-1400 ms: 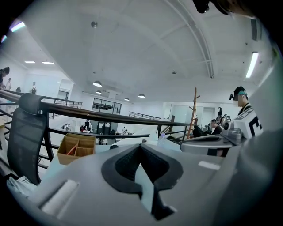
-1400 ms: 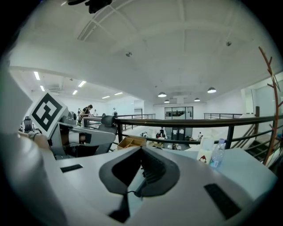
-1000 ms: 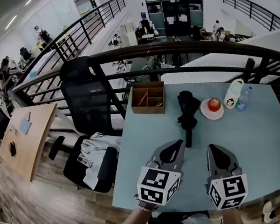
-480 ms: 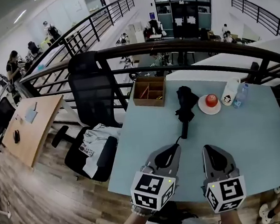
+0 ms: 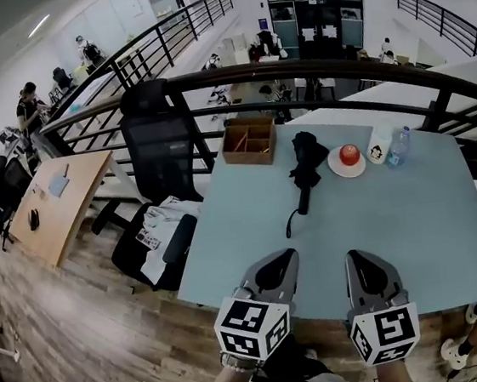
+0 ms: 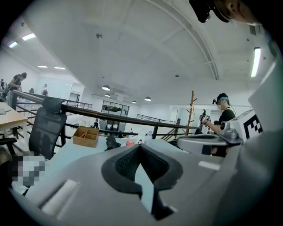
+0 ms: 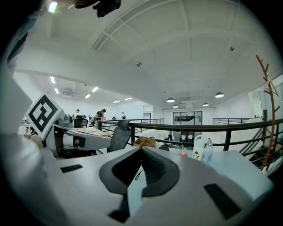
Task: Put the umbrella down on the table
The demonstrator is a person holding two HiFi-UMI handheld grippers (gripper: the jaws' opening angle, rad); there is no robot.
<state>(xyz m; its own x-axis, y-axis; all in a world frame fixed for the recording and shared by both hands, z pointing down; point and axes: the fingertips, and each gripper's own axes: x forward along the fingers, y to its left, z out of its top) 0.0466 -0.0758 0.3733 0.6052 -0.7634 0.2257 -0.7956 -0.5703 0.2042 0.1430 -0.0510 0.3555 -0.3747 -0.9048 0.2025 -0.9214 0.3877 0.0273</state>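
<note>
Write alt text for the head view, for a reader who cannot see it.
A folded black umbrella lies on a pale table. The left gripper and right gripper, both shut and empty, hang at its near edge.

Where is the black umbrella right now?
In the head view the umbrella lies on the far middle of the table, between the wooden box on its left and the plate with the red apple on its right.
</note>
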